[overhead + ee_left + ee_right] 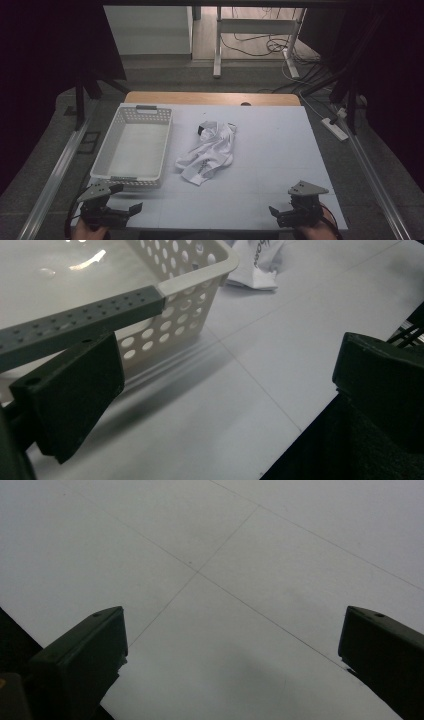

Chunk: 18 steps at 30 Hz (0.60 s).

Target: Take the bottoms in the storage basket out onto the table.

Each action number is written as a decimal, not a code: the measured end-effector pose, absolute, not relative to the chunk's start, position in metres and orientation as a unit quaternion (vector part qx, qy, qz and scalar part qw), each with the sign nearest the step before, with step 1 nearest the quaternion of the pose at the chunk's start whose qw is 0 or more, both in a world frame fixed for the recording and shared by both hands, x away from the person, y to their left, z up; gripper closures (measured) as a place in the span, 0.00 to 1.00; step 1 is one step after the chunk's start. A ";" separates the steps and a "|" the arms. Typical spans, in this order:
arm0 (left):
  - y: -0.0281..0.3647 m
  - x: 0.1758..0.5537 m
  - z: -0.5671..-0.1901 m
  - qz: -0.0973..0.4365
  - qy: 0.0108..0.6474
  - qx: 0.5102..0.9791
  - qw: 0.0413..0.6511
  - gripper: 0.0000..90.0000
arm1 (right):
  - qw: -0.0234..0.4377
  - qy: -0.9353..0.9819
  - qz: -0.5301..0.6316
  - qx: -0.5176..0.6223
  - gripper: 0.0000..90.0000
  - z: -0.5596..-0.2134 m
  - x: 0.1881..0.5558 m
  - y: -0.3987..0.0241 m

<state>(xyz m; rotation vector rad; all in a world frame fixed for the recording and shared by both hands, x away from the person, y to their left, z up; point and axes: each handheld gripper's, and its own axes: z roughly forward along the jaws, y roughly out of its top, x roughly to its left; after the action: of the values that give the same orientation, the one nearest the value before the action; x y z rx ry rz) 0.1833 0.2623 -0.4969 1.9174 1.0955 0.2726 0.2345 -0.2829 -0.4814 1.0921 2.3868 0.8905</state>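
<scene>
A crumpled white garment point(206, 151) with a dark collar patch lies in the middle of the pale table point(270, 150). Left of it stands a white perforated basket point(134, 147) with grey handles, and nothing shows inside it. My left gripper point(134, 207) rests open at the table's front left corner, just in front of the basket. Its own view has the basket's corner point(200, 280) close ahead and an edge of the garment point(255, 267) beyond. My right gripper point(274, 212) is open at the front right, over bare table point(225, 580).
The table's wooden far edge point(210, 97) shows beyond the pale sheet. Metal rails point(60, 170) run along both sides. A power strip point(336, 128) and cables lie on the floor at the right, with desk legs point(218, 45) further back.
</scene>
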 end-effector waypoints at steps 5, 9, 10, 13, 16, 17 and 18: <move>0.265 0.181 -0.499 0.112 0.448 0.772 0.437 0.00 | 0.184 0.846 0.316 0.388 0.00 -0.481 0.235 -0.283; 0.268 0.176 -0.501 0.116 0.451 0.774 0.430 0.00 | 0.183 0.847 0.314 0.389 0.00 -0.481 0.235 -0.283; 0.269 0.175 -0.501 0.117 0.452 0.774 0.428 0.00 | 0.183 0.846 0.314 0.389 0.00 -0.481 0.235 -0.283; 0.273 0.172 -0.502 0.120 0.457 0.772 0.425 0.00 | 0.184 0.846 0.314 0.390 0.00 -0.481 0.235 -0.283; 0.277 0.169 -0.503 0.121 0.461 0.770 0.424 0.00 | 0.185 0.846 0.313 0.390 0.00 -0.481 0.235 -0.283; 0.279 0.169 -0.503 0.121 0.461 0.768 0.427 0.00 | 0.185 0.846 0.313 0.390 0.00 -0.481 0.235 -0.283; 0.280 0.168 -0.503 0.121 0.463 0.766 0.429 0.00 | 0.184 0.846 0.315 0.390 0.00 -0.482 0.235 -0.283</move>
<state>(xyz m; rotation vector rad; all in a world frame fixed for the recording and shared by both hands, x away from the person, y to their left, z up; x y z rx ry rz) 0.1679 0.2799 -0.5032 1.9134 1.1551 0.3020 0.2345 -0.2831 -0.4816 1.0991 2.3838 0.8878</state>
